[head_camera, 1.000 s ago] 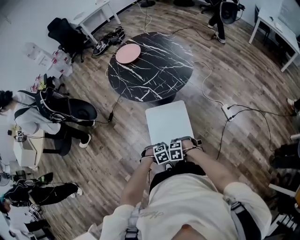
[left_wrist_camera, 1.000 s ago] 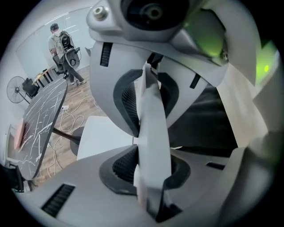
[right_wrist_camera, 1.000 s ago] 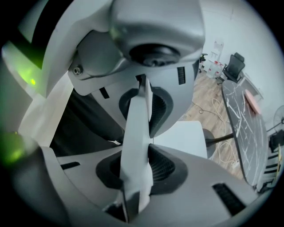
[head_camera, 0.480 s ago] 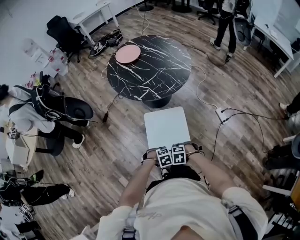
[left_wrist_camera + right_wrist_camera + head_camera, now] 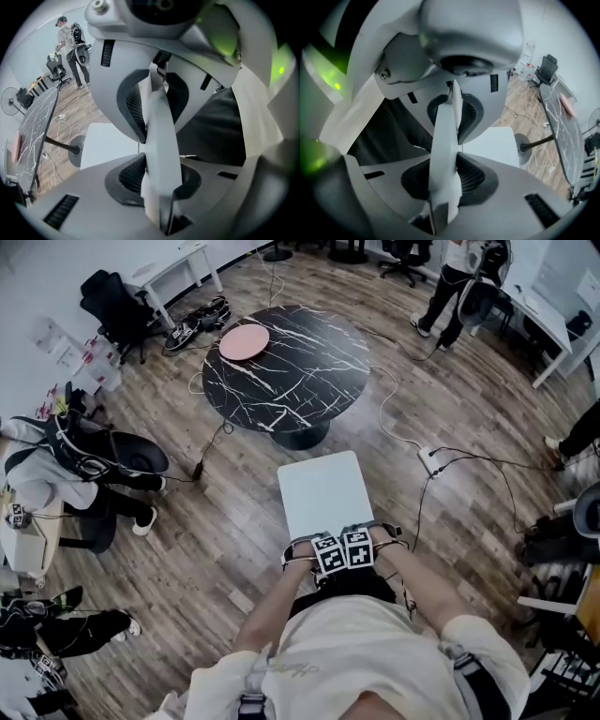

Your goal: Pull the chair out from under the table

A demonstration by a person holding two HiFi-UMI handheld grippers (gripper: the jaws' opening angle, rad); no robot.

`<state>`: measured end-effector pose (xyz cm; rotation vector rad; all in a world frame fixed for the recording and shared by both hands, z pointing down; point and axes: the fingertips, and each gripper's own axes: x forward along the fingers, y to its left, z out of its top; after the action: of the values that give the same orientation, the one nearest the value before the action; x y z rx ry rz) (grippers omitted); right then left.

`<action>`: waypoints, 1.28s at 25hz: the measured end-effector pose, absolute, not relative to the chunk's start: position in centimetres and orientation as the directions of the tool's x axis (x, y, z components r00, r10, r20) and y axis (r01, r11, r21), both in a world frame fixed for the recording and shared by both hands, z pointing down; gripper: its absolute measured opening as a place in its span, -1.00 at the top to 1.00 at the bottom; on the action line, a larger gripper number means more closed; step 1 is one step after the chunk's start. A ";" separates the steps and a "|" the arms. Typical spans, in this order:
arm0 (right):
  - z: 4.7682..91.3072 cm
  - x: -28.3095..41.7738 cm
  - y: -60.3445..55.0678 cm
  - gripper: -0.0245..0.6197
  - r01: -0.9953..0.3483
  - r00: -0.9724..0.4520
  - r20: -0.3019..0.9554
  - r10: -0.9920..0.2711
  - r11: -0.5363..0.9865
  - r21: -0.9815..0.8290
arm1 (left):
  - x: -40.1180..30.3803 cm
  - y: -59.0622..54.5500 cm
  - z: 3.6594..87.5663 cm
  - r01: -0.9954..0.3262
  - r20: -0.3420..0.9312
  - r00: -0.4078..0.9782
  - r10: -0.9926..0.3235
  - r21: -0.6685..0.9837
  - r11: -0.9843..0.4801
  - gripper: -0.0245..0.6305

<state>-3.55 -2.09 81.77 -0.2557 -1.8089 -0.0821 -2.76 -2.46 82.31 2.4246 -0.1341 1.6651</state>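
The white chair (image 5: 322, 493) stands on the wood floor, its seat apart from the round black marble table (image 5: 281, 367). My left gripper (image 5: 326, 555) and right gripper (image 5: 359, 548) sit side by side at the seat's near edge, on the chair's back. The thin white back panel (image 5: 159, 140) runs upright in the left gripper view, and the left gripper (image 5: 157, 157) is shut on it. The right gripper (image 5: 447, 157) clamps the same panel (image 5: 444, 140). Seat (image 5: 108, 143) and table (image 5: 35, 117) lie beyond the jaws.
A pink plate (image 5: 244, 341) lies on the table's far left. A power strip (image 5: 429, 460) with cables lies on the floor right of the chair. A person (image 5: 84, 465) sits at the left, another (image 5: 459, 277) stands at the top right beside a white desk (image 5: 553, 315).
The chair and both grippers have drawn back from the table; bare floor now shows between seat and table. The standing person walked right.
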 end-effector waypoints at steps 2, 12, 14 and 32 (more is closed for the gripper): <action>81.7 -3.6 -1.5 0.64 0.219 -0.226 0.965 0.132 0.972 -0.082 | -2.9 -1.8 82.3 -0.182 0.932 0.360 0.041 0.113 -0.977 0.65; 81.7 -2.6 2.1 0.64 0.223 -0.225 0.963 0.148 0.970 -0.097 | -1.9 1.7 82.3 -0.192 0.932 0.359 0.048 0.124 -0.974 0.64; 81.6 -2.5 2.4 0.64 0.241 -0.219 0.964 0.151 0.966 -0.097 | -1.9 2.0 82.3 -0.198 0.932 0.359 0.044 0.122 -0.972 0.64; 81.0 -2.1 4.1 0.61 0.195 -0.266 0.957 0.115 0.979 -0.063 | -1.7 3.9 81.4 -0.208 0.942 0.334 0.035 0.110 -0.972 0.64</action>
<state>-2.15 4.11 80.96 -0.2262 -1.8442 -0.0785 -1.68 3.93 81.44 2.3862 -0.1570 1.6929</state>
